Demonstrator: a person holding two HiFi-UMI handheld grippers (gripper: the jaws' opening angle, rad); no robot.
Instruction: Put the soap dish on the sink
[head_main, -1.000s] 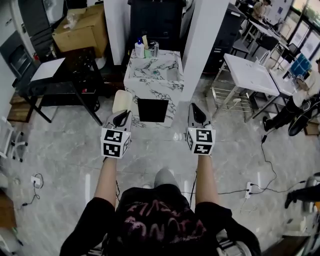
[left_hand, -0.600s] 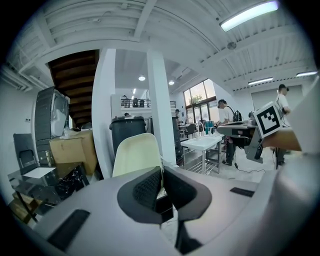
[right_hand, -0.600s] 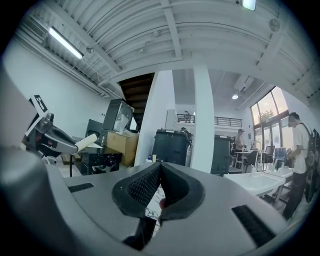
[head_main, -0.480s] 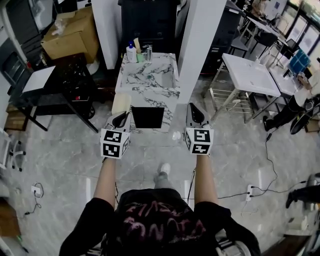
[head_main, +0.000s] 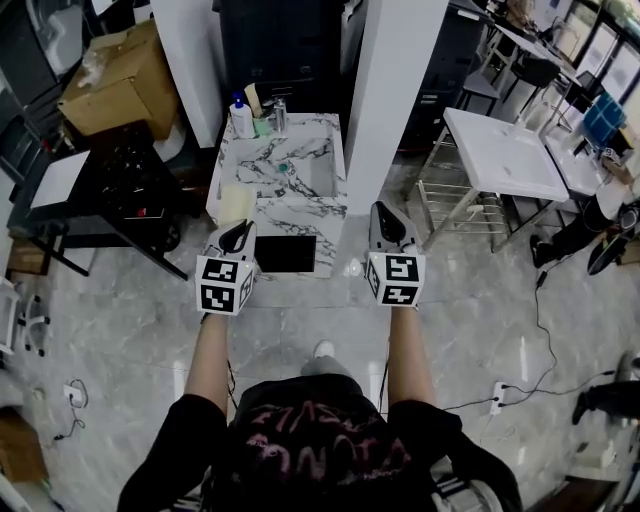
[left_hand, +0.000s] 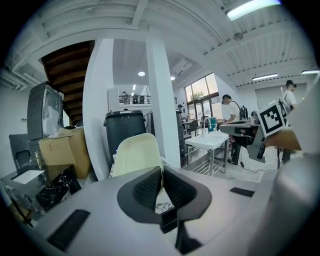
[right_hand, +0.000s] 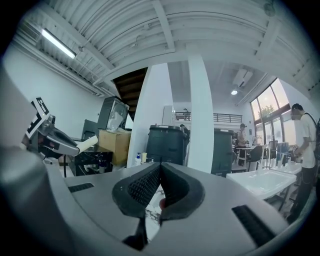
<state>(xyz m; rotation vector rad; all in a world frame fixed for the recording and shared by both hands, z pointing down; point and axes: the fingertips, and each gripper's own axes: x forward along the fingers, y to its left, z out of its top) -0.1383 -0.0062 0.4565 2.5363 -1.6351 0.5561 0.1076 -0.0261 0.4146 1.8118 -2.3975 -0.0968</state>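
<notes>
Fingertips of left gripper pinch soap dish; lower edge hidden.

Sink top was seen bare along L and front rim; rear L corner was taken up by bottles. R side was hemmed by white pillar, L by black table. Floor before it was left open.

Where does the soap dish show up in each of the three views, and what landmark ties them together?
Head view: soap dish left of centre, projecting from the left gripper.
Left gripper view: centre, upright just beyond the jaws clamped on it.
Right gripper view: far left, small.
Shared landmark: dark bin between the two white pillars.
</notes>
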